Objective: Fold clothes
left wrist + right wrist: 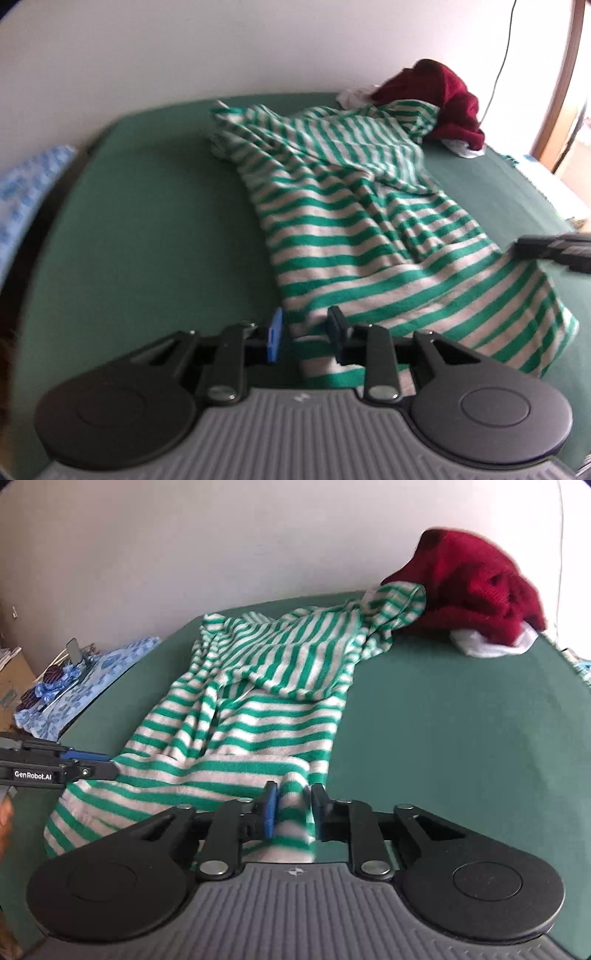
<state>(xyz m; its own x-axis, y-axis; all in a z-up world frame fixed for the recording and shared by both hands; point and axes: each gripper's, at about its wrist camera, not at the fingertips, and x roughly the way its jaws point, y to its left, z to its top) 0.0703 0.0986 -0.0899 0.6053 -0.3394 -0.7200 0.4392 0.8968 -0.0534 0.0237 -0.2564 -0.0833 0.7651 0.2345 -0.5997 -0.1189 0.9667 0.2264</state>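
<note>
A green-and-white striped garment (351,206) lies rumpled along a green-covered surface (140,229), stretching toward the wall. My left gripper (304,325) is shut on its near hem, which bunches between the fingers. In the right wrist view the same striped garment (258,701) runs away from my right gripper (293,801), which is shut on another part of the near hem. Each gripper shows in the other's view: the right gripper (517,247) at the garment's right edge, the left gripper (112,766) at its left edge. The garment's far end rests against a dark red garment (476,587).
The dark red garment (447,99) sits piled on a white cloth (487,642) at the far right by the wall. A blue patterned cloth (81,686) with small items lies left of the green surface. A cable (502,59) hangs down the wall. A doorway (569,122) is at right.
</note>
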